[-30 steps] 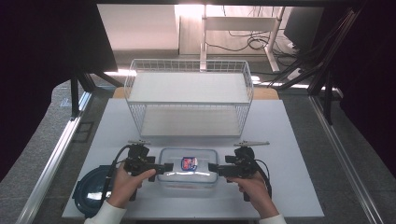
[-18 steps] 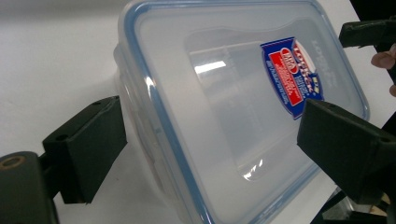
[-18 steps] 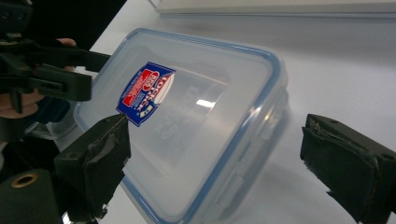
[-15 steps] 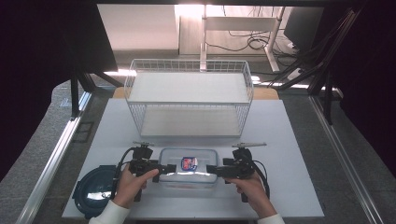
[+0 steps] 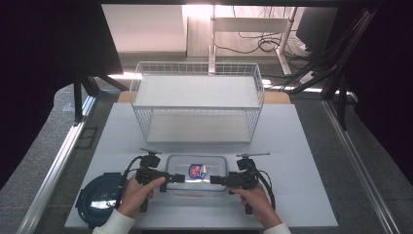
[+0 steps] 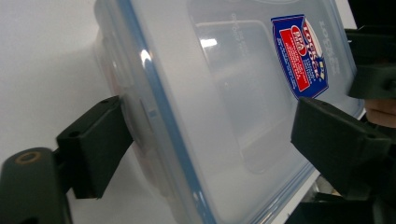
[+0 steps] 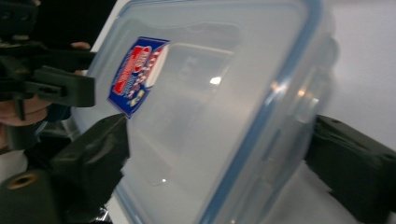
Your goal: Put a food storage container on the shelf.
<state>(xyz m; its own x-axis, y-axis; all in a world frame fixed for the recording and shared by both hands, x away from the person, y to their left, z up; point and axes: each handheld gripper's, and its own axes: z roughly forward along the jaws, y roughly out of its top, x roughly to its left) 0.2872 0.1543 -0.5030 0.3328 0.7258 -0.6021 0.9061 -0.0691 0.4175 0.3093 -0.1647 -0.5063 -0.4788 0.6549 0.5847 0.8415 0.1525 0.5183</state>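
Left tongs (image 5: 179,178), right tongs (image 5: 215,180): each clamped on clear container (image 5: 197,171) end.

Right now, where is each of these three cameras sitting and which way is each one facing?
High view: above the person's side, facing forward and down at the table, wire rack and clear container; both hands and grippers show.
Left gripper view: rides the left gripper, looking along its jaws at the container's lid.
Right gripper view: rides the right gripper, same lid from the opposite end.
Shared: both gripper views show the blue-red label.
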